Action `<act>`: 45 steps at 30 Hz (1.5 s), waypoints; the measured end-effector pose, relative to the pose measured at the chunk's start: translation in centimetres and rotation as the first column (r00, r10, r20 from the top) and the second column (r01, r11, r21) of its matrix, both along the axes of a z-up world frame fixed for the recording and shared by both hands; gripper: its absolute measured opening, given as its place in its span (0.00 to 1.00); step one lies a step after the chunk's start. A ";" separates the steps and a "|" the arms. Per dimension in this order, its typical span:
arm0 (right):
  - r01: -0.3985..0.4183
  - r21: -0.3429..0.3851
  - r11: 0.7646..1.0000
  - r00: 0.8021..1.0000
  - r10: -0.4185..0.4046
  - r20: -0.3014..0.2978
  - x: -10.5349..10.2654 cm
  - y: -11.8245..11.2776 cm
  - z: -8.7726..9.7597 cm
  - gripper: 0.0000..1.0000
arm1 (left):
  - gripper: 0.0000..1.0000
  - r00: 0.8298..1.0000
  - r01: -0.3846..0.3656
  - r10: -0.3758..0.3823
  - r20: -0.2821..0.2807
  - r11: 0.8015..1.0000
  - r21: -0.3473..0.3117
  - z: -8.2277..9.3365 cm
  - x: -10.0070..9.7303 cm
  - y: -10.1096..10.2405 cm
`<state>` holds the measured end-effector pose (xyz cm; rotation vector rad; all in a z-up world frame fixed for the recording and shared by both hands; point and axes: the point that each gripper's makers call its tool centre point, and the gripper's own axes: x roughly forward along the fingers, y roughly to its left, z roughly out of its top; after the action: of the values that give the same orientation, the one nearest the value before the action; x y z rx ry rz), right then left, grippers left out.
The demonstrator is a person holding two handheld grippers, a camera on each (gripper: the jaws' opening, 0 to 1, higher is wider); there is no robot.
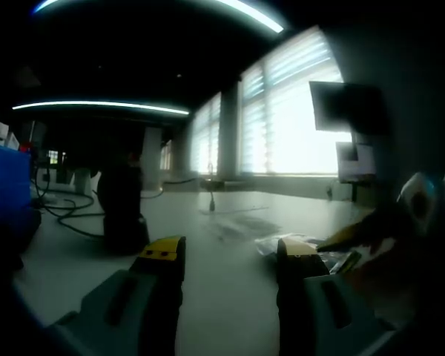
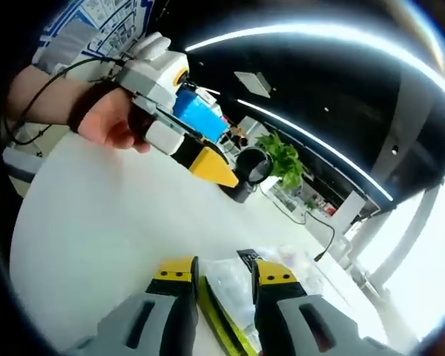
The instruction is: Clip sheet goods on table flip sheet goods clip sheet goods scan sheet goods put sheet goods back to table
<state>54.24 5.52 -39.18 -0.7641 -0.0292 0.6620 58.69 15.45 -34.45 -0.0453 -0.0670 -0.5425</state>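
In the right gripper view, the right gripper (image 2: 224, 276) has its jaws nearly closed on the sheet goods (image 2: 230, 297), a clear crinkled plastic packet with a yellow-green edge, lying on the white table (image 2: 96, 237). Beyond the packet, the left gripper (image 2: 208, 167), held in a hand (image 2: 107, 122), hovers above the table. In the left gripper view its jaws stand wide apart, gripping nothing. Farther beyond the packet stands a dark scanner (image 2: 248, 174).

A clear packet (image 2: 241, 293) with a yellow-green edge lies on a white table (image 2: 96, 245), yellow tips cap both grey grippers (image 2: 224, 271), and a blue box (image 1: 6, 185) stands aside.
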 end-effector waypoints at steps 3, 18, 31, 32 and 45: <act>0.001 0.000 1.000 1.000 -0.001 -0.013 -0.1 0.2 -0.3 0.17 | 0.42 1.000 -0.001 0.001 0.001 1.000 -0.001 0.0 0.0 0.0; 0.020 0.070 0.997 0.994 -0.013 -0.105 -0.4 0.5 -1.1 0.02 | 0.42 1.000 -0.002 0.002 0.000 1.000 -0.002 0.0 0.0 0.1; 0.019 0.095 0.995 0.991 -0.006 -0.134 -0.4 0.7 -1.2 0.00 | 0.42 1.000 -0.005 0.005 -0.002 1.000 -0.005 0.0 0.0 0.2; 0.019 0.105 0.994 0.991 -0.005 -0.135 -0.5 0.6 -1.1 0.00 | 0.42 1.000 -0.005 0.005 -0.002 1.000 -0.005 0.0 0.0 0.2; 0.044 0.304 0.952 0.990 0.000 -0.144 -0.3 -0.5 3.0 0.00 | 0.42 1.000 -0.006 0.006 -0.001 1.000 -0.005 0.0 0.0 0.1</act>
<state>53.96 4.98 -36.21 -0.4151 0.0072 0.6707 58.68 15.57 -34.47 -0.0500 -0.0671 -0.5366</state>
